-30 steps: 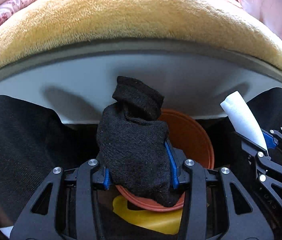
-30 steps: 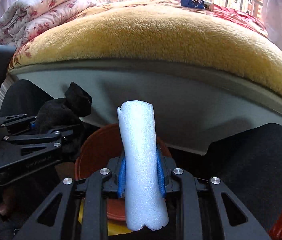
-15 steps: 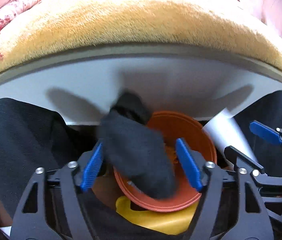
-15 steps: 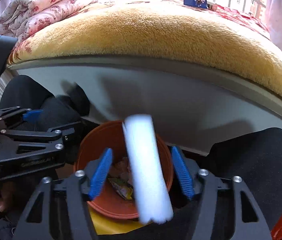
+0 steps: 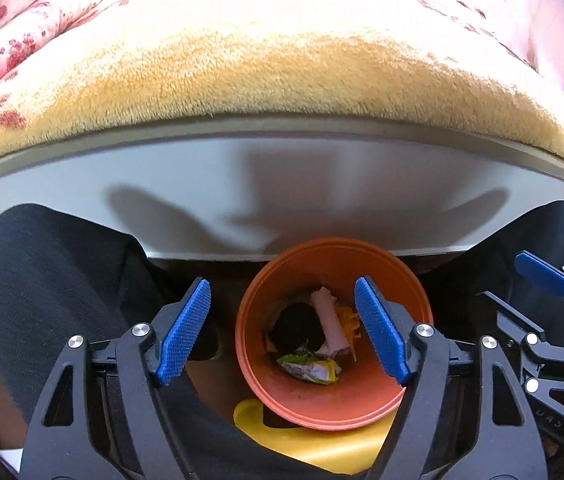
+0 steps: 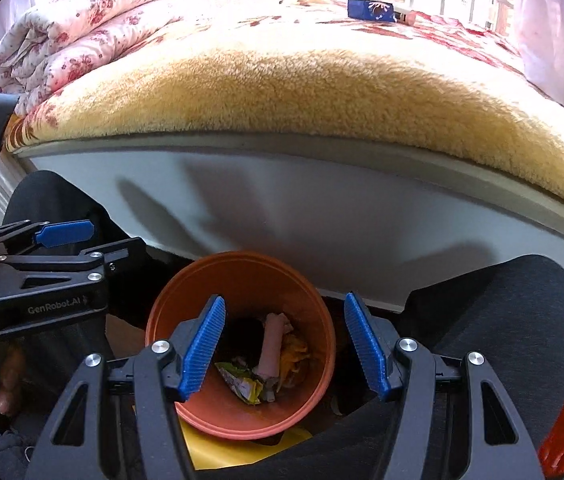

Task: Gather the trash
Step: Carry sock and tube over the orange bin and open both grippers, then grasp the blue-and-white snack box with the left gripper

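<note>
Both your left gripper (image 5: 282, 334) and right gripper (image 6: 284, 346) are hanging wide-fingered and empty above the round orange plastic bin (image 5: 414, 304); you are lifting clear before heading for the blue box (image 6: 371, 9) at twelve o'clock.

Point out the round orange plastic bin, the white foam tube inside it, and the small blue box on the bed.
Round orange plastic bin (image 5: 414, 280), left wrist view, far rim.
White foam tube (image 6: 271, 346), right wrist view, mid-length.
Small blue box (image 6: 370, 9), right wrist view, front face.

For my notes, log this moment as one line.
left gripper: open, empty | right gripper: open, empty | orange bin: holds black sock, foam roll
</note>
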Demonstrator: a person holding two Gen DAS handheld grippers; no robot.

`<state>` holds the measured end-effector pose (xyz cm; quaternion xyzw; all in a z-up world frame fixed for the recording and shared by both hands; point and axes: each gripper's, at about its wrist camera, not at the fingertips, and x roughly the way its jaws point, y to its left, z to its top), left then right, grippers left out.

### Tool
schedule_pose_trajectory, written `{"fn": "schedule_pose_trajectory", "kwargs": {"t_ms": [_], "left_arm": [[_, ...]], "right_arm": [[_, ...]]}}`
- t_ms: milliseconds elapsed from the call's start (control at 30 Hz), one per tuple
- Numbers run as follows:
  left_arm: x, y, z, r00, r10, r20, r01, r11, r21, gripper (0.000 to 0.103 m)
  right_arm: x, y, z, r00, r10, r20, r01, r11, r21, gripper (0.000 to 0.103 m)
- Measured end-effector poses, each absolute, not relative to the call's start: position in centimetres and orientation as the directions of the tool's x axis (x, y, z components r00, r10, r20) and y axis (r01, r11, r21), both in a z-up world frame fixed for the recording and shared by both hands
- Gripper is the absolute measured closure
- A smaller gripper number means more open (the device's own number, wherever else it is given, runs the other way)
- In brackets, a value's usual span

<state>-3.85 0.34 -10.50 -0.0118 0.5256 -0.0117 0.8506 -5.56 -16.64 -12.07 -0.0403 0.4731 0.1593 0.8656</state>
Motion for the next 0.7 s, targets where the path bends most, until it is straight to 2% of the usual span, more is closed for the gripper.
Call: {"fn": "schedule_pose_trajectory", "kwargs": {"t_ms": [67, 167, 233, 300, 400, 500, 700], "left_arm": [[-3.9, 0.1, -10.3, 0.453, -0.026, -0.891, 0.011, 1.0, -0.024, 0.03], [-3.9, 0.0, -9.4, 0.472, -0.019, -0.881, 0.016, 1.0, -0.013, 0.03], [-4.0, -0.2, -8.6, 0.494, -0.015, -0.869, 0.025, 1.0, -0.003, 0.023], [-4.0, -0.3, -7.9, 0.517, -0.009, -0.856, 0.028, 1.0, 0.006, 0.021], [-3.9, -0.6, -6.5, 0.552, -0.011, -0.834, 0.043, 0.999, 0.015, 0.018], [-3.2, -0.7, -4.2, 0.578, -0.046, -0.815, 0.07, 0.998, -0.007, 0.012], [-0.1, -1.3, 1.1, 0.657, -0.171, -0.734, 0.185, 0.981, -0.062, 0.011]], "right_arm": [[-5.8, -17.0, -11.6, 0.513, 0.239, -0.825, -0.313, 0.946, 0.08, 0.039], [-6.0, -17.4, -10.6, 0.534, 0.245, -0.809, -0.315, 0.946, 0.079, 0.022], [-6.0, -17.7, -9.6, 0.556, 0.249, -0.793, -0.319, 0.945, 0.073, 0.021], [-6.0, -18.0, -8.3, 0.579, 0.249, -0.777, -0.321, 0.945, 0.064, 0.011], [-5.7, -18.7, -6.4, 0.627, 0.242, -0.741, -0.301, 0.952, 0.056, 0.005], [-4.6, -20.2, -3.6, 0.678, 0.241, -0.695, -0.277, 0.959, 0.063, 0.005], [-0.1, -23.1, 0.9, 0.769, 0.182, -0.613, -0.203, 0.979, 0.036, 0.005]]}}
